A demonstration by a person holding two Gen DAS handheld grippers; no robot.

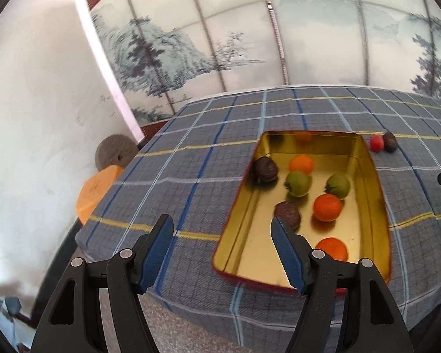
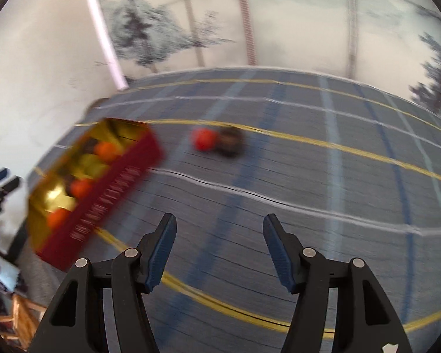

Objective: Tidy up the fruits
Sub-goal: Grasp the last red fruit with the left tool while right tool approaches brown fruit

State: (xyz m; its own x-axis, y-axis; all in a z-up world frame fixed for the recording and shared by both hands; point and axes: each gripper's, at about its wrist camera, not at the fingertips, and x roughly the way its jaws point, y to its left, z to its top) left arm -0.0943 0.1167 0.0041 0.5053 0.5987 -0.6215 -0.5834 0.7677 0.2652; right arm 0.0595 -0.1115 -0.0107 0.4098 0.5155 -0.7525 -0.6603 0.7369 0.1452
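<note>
Tin (image 1: 367,176) rectangular, glossy gold | fruits (image 1: 326,207) round | cloth (image 1: 191,161) checked weave

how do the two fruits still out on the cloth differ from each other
The red fruit is bright and smooth-looking; the dark brown fruit looks dull and rougher. The red one lies nearer the gold tin, the brown one on its far side. Both are small, round, touching, and outside the tin.

A blue plaid cloth (image 1: 191,158) covers the tabletop. Behind it stands a painted landscape screen (image 1: 191,47); an orange stool (image 1: 95,189) sits beside a round grey stone disc (image 1: 114,153).
</note>
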